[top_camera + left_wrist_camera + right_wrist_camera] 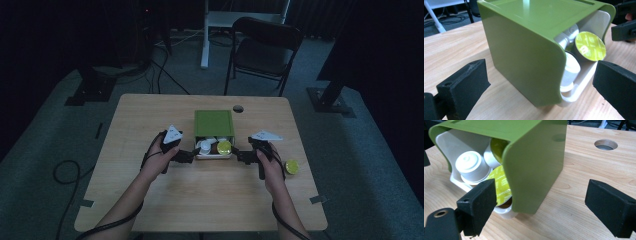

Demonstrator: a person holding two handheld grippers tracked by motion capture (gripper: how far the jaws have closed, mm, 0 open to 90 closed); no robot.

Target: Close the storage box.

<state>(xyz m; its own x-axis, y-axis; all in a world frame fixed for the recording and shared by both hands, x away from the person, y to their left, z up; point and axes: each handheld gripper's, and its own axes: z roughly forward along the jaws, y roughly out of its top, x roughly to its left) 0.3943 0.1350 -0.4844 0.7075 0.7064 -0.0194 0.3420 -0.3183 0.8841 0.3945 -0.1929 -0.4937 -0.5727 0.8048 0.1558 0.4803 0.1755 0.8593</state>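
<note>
Green box (pixel 214 123) sitting mid-counter (pixel 150 190), toward the far edge, just short of a round cable hole (pixel 238 108). Open end facing the person; long axis probably running front to back, from that mouth toward the far edge. White drawer (pixel 576 90) pulled partway out of the mouth, loaded with loose pods: white ones (pixel 471 167) and yellow-green foil-topped ones (pixel 590 46). One more pod (pixel 292 166) lying alone on the counter, just beside the right hand. Left hand-held gripper (pixel 191 153) poised at the box's front left corner, jaws spread wide, clamped on nothing. Right hand-held gripper (pixel 240 154) mirrored at the front right corner, jaws equally apart and empty. Shell looking like glossy moulded plastic: stiff, light, likely slick under the pads, so prone to skating on the wood rather than staying put. Drawer likely free-sliding and apt to spill pods if tipped. Best hold judged to be across the flat green side walls near the mouth for steadying, or on the drawer's front lip for pulling or pushing. Pods themselves small, light, thin-walled, easily dented; better pinched gently across the body than on the foil.
</note>
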